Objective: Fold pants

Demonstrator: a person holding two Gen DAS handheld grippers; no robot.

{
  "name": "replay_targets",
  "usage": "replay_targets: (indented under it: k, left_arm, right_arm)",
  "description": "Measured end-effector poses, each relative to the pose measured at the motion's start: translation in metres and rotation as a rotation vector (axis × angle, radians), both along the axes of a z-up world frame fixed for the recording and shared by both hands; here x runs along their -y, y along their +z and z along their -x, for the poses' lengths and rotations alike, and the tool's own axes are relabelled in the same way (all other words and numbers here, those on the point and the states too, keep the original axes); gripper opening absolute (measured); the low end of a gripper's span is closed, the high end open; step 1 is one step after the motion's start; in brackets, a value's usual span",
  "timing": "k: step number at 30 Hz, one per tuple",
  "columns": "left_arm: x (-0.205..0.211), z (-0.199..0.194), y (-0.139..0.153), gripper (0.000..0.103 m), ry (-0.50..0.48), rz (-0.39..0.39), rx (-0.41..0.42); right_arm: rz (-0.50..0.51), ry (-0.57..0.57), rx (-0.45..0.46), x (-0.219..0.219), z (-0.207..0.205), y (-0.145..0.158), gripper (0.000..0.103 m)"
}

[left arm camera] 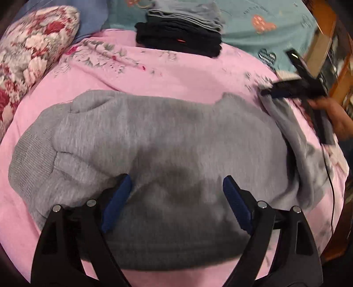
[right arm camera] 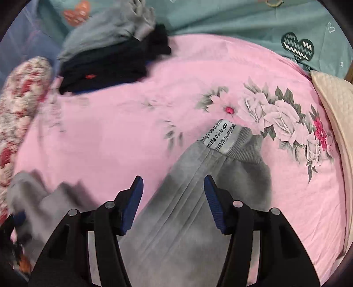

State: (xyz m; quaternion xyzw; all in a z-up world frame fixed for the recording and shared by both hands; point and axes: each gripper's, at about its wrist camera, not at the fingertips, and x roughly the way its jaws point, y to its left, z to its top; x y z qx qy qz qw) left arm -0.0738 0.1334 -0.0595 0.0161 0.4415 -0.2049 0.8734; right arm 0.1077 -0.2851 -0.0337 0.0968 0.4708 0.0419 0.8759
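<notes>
Grey sweatpants (left arm camera: 154, 141) lie across a pink floral bedsheet (left arm camera: 176, 72), ribbed cuff at the left. My left gripper (left arm camera: 176, 187) is open just above the middle of the fabric, blue pads apart. In the right wrist view a pant leg (right arm camera: 176, 209) with a ribbed cuff and a white printed label (right arm camera: 220, 136) runs up between the open fingers of my right gripper (right arm camera: 173, 192). The right gripper also shows in the left wrist view (left arm camera: 293, 88), blurred, at the pants' far right end.
A stack of folded grey and black clothes (left arm camera: 181, 28) sits at the back of the bed. A floral pillow (left arm camera: 33, 50) lies at the left. A teal sheet (right arm camera: 242, 19) is behind, a beige quilted cushion (right arm camera: 335, 106) at the right, wooden furniture (left arm camera: 331, 33) beyond.
</notes>
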Motion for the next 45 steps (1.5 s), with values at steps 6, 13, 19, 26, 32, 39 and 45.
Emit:
replay_targets:
  k: [6, 13, 19, 26, 32, 39, 45]
  left_arm:
    - [-0.01, 0.0, 0.0, 0.086, -0.048, 0.022, -0.014]
    - [-0.025, -0.01, 0.004, 0.073, -0.072, 0.063, -0.094]
    - [-0.049, -0.021, 0.006, 0.056, -0.07, 0.157, -0.179]
    - [-0.05, -0.028, 0.005, 0.052, -0.063, 0.159, -0.215]
    - [-0.056, -0.032, 0.005, 0.041, -0.018, 0.149, -0.242]
    - [-0.029, -0.005, 0.016, 0.072, 0.019, -0.042, -0.076]
    - [-0.005, 0.01, 0.022, 0.093, 0.055, -0.15, 0.084]
  right_arm:
    - [0.186, -0.076, -0.022, -0.016, -0.034, -0.032, 0.051]
    - [0.056, -0.054, 0.107, 0.035, 0.018, 0.005, 0.008]
    - [-0.319, -0.18, 0.4, 0.13, 0.154, 0.06, 0.007]
    - [-0.503, -0.359, 0.439, 0.171, 0.327, 0.0, 0.007]
    - [-0.594, -0.438, 0.263, 0.166, 0.366, -0.077, 0.021]
    - [-0.644, -0.543, 0.178, 0.192, 0.358, -0.093, 0.063]
    - [-0.623, -0.416, 0.155, 0.181, 0.307, -0.097, 0.044]
